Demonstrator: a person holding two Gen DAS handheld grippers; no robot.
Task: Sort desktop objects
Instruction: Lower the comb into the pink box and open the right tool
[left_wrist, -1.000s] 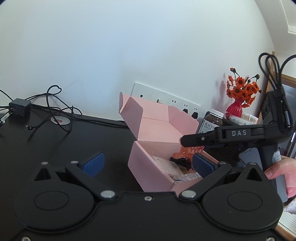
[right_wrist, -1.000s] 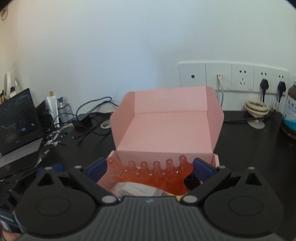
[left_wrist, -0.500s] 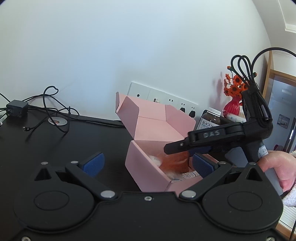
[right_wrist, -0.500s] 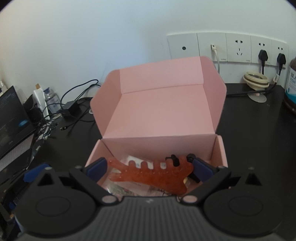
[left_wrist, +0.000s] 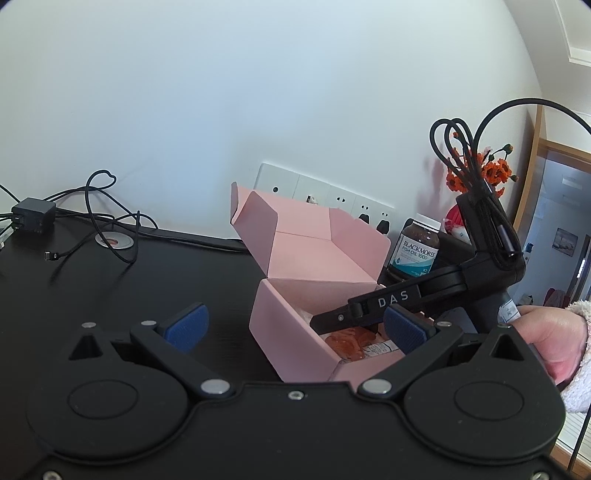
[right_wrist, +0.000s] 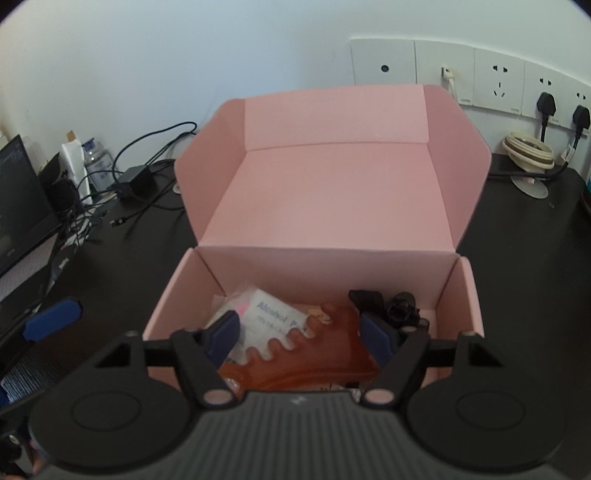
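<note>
While closing, right gripper (right_wrist: 301, 338) jaws straddle orange comb (right_wrist: 314, 354), pink box (right_wrist: 461, 295)

Left gripper (left_wrist: 293, 326): matte black housing, two round raised discs on top, triangular cut-outs beside them, silver screw heads at the linkage pivots, blue textured pads (left_wrist: 186, 326) on the fingers.

Right gripper (right_wrist: 299, 334): same black linkage and blue pads, silver pivot screws, two round discs, ribbed grey panel at the near centre. Seen side-on from the left wrist view: black angular body, white letters "DAS" on the finger arm, black cables looped above and strapped to the upright handle, small white label low on the handle.

Hand (left_wrist: 546, 336) with a fluffy pale pink sleeve (left_wrist: 580, 354) at the wrist.
</note>
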